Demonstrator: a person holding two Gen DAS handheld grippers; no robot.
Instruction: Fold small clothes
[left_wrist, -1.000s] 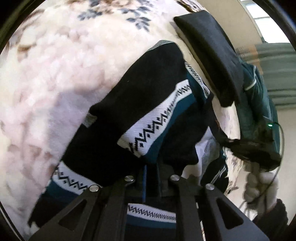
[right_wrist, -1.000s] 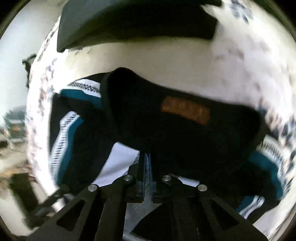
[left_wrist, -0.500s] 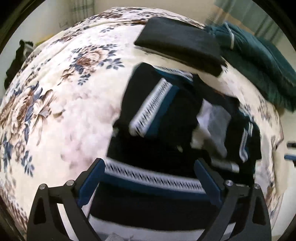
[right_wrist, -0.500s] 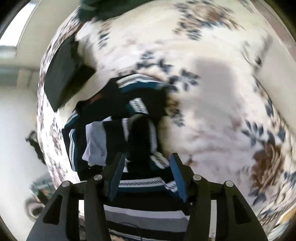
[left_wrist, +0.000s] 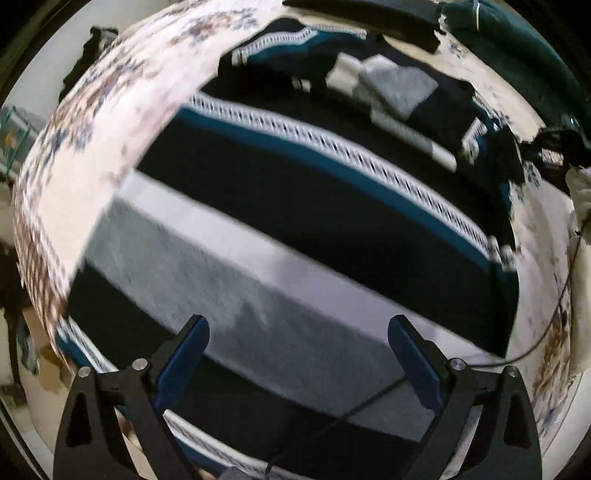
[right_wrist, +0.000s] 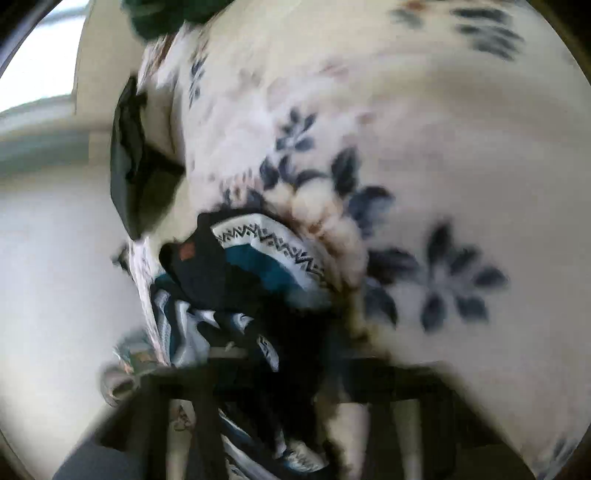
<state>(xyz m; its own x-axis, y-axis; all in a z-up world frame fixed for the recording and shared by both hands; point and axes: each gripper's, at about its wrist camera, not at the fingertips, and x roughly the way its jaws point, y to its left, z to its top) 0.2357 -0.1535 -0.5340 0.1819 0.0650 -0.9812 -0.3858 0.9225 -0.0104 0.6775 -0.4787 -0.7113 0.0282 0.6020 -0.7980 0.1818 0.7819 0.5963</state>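
Observation:
A small striped sweater (left_wrist: 314, 206) in black, teal, white and grey lies on the floral blanket (left_wrist: 122, 122). Its top part is folded down over the body. My left gripper (left_wrist: 299, 350) is open and empty, hovering close above the sweater's grey band. In the right wrist view the sweater (right_wrist: 255, 273) is bunched, with an orange label showing. My right gripper (right_wrist: 280, 373) is heavily blurred by motion beside the sweater; its jaws cannot be made out.
A folded black garment (right_wrist: 133, 166) lies beyond the sweater on the floral blanket (right_wrist: 461, 147). A dark teal garment (left_wrist: 517, 48) lies at the far right. A black cable (left_wrist: 369, 402) runs across the sweater's near end.
Both grippers let go of the sweater and opened. My left gripper has since dropped close over the sweater's lower part. My right gripper has swung fast, blurring its view.

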